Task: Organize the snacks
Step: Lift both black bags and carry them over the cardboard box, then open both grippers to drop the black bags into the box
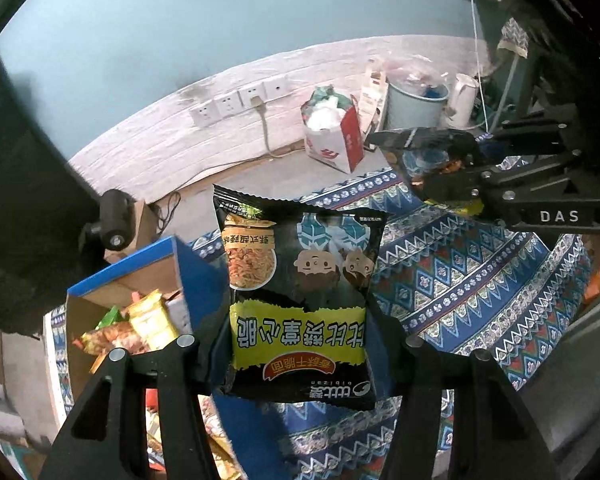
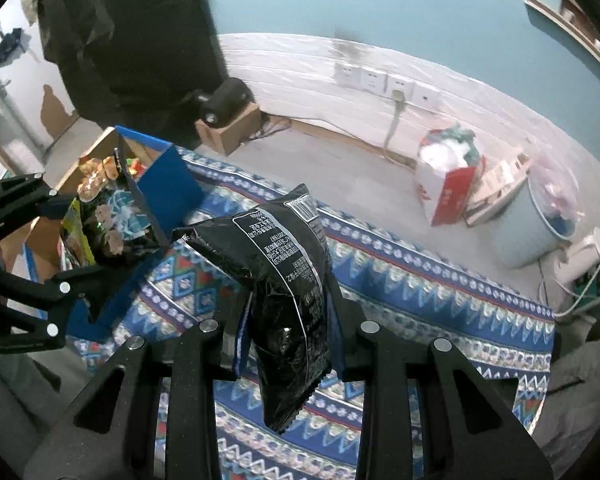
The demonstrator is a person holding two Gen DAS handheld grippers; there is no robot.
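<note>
My left gripper [image 1: 300, 344] is shut on a black snack bag with a yellow band and cartoon faces [image 1: 300, 280]. It holds the bag upright in the air by its lower sides, printed front toward the camera. In the right wrist view the same left gripper [image 2: 76, 240] and cartoon-face bag [image 2: 108, 224] hang beside the blue box [image 2: 168, 184]. My right gripper [image 2: 290, 340] is shut on a second black snack bag [image 2: 284, 280], whose back shows white print and a barcode. The left wrist view shows the right gripper [image 1: 440, 164] at the right.
The open blue cardboard box [image 1: 176, 256] at the left holds several snack packets [image 1: 148, 320]. A blue patterned cloth [image 2: 420, 300] lies beneath both grippers. A red-and-white paper bag [image 2: 448, 188], a pale bucket [image 2: 528, 232] and a white kettle [image 1: 462, 100] stand by the wall.
</note>
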